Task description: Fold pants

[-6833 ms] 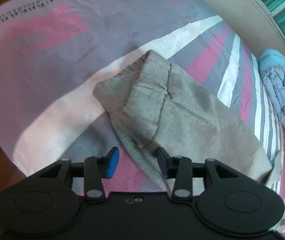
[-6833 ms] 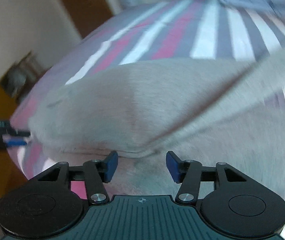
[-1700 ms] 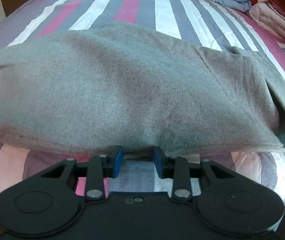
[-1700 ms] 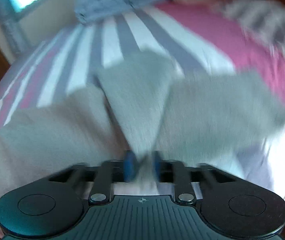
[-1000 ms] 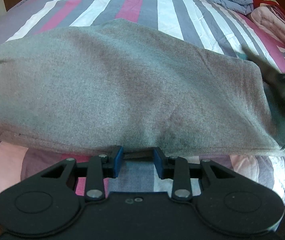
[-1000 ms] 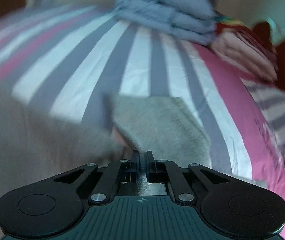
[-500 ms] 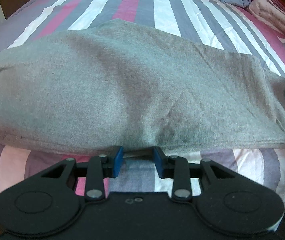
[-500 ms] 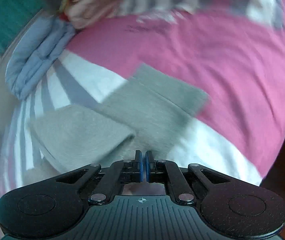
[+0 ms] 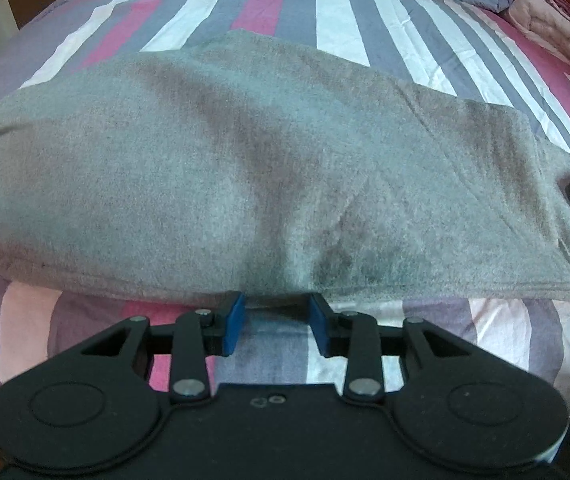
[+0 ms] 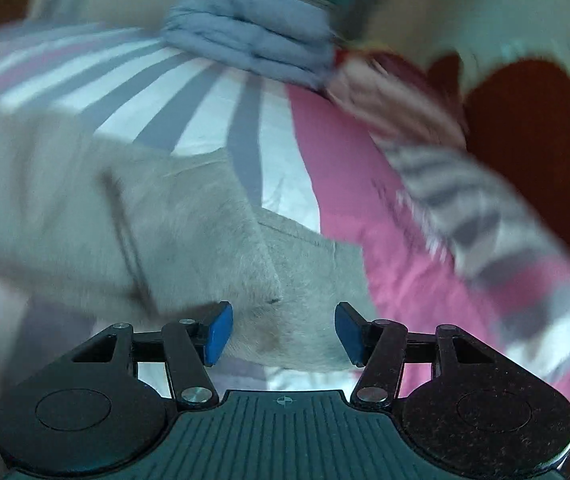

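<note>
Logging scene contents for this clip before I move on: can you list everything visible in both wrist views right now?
pants: one, grey, spread across the near part of the bed, one end folded over itself in the right wrist view
sheet: one, striped pink, white and grey-purple, covering the bed under the pants
quilt: one, light blue, folded, at the far end of the bed
blanket: one, pink, bunched beside the quilt at the far right
headboard: one, dark red-brown, far right behind the bedding, blurred
left gripper: one, black with blue pads, open, at the near edge of the pants
right gripper: one, black with blue pads, open, over the folded end of the pants
</note>
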Motion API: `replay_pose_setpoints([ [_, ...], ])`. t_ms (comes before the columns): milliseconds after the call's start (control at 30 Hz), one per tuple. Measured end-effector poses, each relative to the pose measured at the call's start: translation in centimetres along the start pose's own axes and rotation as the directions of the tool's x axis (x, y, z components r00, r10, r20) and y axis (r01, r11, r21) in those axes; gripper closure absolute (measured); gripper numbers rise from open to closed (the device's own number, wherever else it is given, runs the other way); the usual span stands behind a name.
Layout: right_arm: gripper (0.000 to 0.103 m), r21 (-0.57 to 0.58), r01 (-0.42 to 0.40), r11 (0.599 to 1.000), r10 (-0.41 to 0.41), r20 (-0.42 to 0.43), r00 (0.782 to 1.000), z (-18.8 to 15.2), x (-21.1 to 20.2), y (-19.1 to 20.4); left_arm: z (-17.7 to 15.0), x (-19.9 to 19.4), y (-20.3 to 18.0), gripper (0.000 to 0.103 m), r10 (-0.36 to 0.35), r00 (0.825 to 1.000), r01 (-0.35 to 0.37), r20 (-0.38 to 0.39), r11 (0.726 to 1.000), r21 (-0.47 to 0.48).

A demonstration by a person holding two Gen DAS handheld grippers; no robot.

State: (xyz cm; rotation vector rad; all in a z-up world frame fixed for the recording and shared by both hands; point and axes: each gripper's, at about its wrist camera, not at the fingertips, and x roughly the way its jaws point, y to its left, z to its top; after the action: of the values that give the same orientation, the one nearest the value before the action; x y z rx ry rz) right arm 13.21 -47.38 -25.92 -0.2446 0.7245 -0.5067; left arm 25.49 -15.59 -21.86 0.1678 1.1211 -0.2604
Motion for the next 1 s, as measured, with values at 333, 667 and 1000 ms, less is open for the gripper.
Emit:
replay_pose_setpoints([
  [333, 0.047, -0.531, 0.029, 0.847, -0.014, 0.033, 0.999, -1.6, 1.7, 4.5, 0.1, 0.1, 0.2, 0.076, -0.003, 1.0, 0.003, -0.008, 1.0, -0.027],
  [667, 0.094, -0.611, -0.043, 0.79, 0.113, 0.077, 0.991, 0.1, 2.9, 6.1, 0.1, 0.1, -0.2, 0.076, 0.014, 1.0, -0.014, -0.009, 1.0, -0.014],
  [1000, 0.094, 0.638, -0.325, 0.698, 0.334, 0.111, 0.936, 8.5, 3.1, -13.1, 0.6, 0.3, 0.0, 0.075, 0.007, 1.0, -0.008, -0.026, 1.0, -0.013],
])
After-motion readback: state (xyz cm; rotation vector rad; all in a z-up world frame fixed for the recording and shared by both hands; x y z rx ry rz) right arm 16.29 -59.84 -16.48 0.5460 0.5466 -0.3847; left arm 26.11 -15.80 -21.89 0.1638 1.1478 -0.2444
